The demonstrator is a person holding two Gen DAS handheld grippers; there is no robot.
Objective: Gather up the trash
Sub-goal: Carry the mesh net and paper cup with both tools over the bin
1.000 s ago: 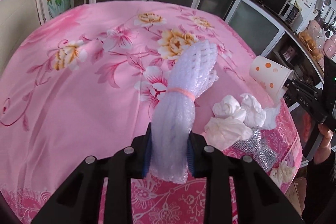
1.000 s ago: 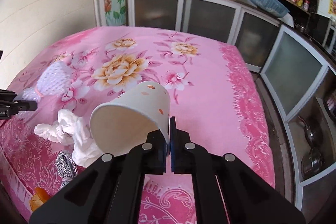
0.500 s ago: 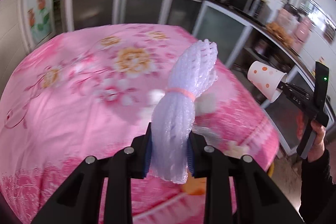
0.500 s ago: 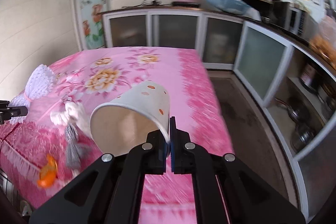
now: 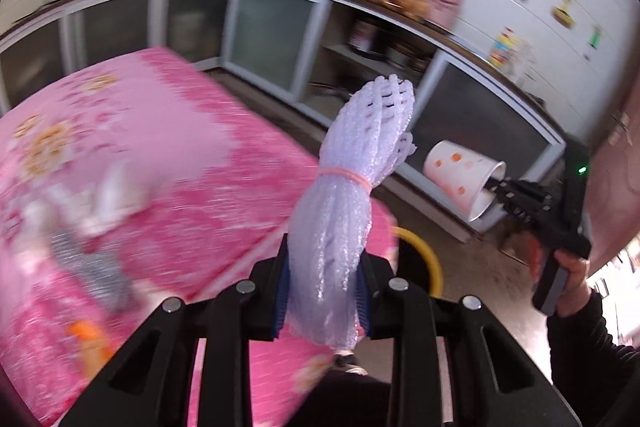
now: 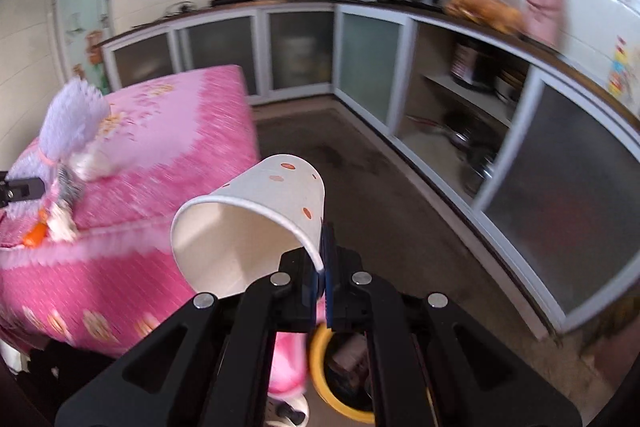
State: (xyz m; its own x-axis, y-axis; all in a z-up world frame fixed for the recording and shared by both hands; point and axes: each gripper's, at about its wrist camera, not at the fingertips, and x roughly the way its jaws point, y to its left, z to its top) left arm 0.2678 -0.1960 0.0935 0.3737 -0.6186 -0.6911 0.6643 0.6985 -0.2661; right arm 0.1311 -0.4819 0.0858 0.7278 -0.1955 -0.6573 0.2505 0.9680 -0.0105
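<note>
left wrist | left claw [image 5: 322,301] clamps white foam net [image 5: 352,187], pink-banded | right claw [image 6: 320,277] pinches dotted paper cup [image 6: 256,227] rim

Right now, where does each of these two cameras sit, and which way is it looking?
Left wrist: sits on the left gripper, looking along its fingers, which clamp a foam net; shows the person's right hand.
Right wrist: sits on the right gripper, which pinches a paper cup by its rim; floor and cabinets ahead.
Shared: cup, net, pink table, yellow bin.
</note>
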